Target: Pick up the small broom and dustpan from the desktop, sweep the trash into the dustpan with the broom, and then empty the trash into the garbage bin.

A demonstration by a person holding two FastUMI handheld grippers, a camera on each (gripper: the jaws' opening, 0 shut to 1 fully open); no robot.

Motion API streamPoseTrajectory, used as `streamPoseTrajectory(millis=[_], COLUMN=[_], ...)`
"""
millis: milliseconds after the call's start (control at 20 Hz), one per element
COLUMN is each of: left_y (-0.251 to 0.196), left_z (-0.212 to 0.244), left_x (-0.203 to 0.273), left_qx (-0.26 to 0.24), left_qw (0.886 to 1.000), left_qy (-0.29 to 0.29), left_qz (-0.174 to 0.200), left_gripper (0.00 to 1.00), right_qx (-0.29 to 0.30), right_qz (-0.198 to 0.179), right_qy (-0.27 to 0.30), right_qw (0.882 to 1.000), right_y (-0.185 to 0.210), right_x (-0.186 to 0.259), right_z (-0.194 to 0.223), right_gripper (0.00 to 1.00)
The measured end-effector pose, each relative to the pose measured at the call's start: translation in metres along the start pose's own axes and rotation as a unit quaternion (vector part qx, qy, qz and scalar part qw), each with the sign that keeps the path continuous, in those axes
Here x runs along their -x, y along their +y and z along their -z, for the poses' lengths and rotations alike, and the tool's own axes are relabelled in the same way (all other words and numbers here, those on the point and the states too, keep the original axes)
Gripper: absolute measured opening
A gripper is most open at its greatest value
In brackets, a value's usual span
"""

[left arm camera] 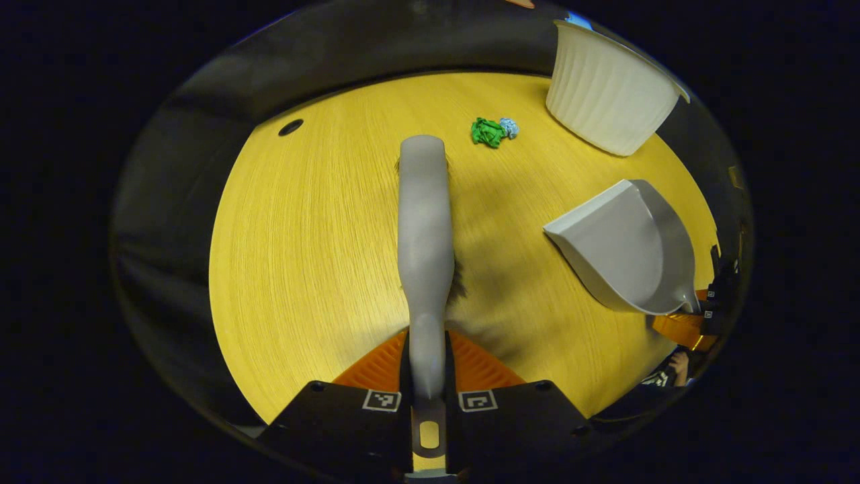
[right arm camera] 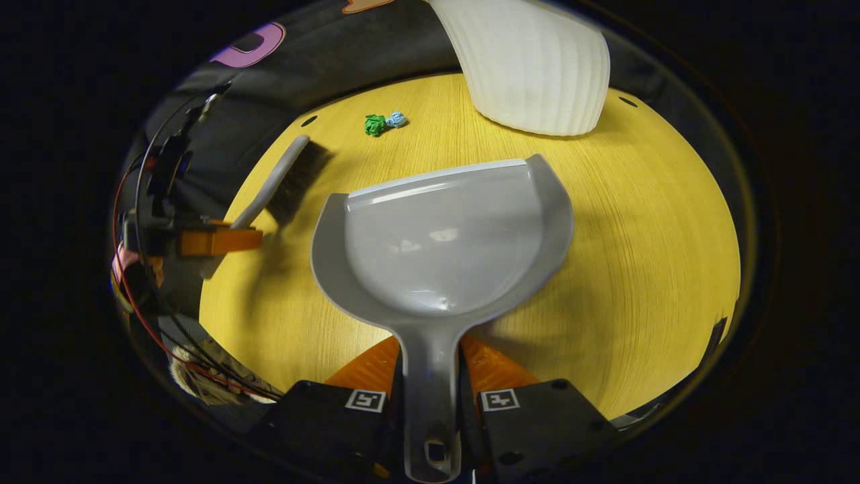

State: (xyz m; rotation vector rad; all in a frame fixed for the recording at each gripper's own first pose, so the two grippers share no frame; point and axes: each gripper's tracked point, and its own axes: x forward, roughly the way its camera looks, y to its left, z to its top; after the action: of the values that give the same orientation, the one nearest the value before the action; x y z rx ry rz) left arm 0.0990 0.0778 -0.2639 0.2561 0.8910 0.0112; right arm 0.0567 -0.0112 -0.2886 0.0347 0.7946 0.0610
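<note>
The left gripper (left arm camera: 428,376) is clenching the handle of the small broom (left arm camera: 423,222), which is hanging above the desktop (left arm camera: 302,235) with its bristles pointing down. The right gripper (right arm camera: 430,396) is gripping the handle of the dustpan (right arm camera: 443,249), holding it off the wood. Farther off, the green and blue trash (left arm camera: 492,131) is lying unswept near the far edge, just beside the white garbage bin (left arm camera: 605,94). Pickup is looking done; sweeping and emptying are remaining
</note>
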Motion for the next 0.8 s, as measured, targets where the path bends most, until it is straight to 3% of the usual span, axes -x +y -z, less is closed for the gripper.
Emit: streamPoseTrajectory(millis=[200,300,550,800], left_y=[0.020,0.031,0.017,-0.027], left_z=[-0.050,-0.079,-0.143,-0.153], left_x=[-0.025,-0.038,-0.062,-0.059], left_qx=[-0.070,-0.139,-0.298,-0.377], left_qw=[0.997,0.990,0.952,0.919], left_qy=[-0.024,-0.038,-0.068,-0.061], left_qz=[0.009,0.001,0.014,0.094], left_gripper=[0.17,0.17,0.17,0.17], right_qx=[-0.002,-0.001,-0.003,-0.008], right_qz=[0.001,0.003,0.011,0.017], right_qy=[0.004,0.003,0.005,0.007], right_qw=[1.000,1.000,1.000,1.000], right_y=[0.000,0.000,0.000,0.001], right_x=[0.000,0.000,-0.001,-0.001], right_z=[0.001,0.001,0.002,0.004], right_gripper=[0.37,0.37,0.37,0.37])
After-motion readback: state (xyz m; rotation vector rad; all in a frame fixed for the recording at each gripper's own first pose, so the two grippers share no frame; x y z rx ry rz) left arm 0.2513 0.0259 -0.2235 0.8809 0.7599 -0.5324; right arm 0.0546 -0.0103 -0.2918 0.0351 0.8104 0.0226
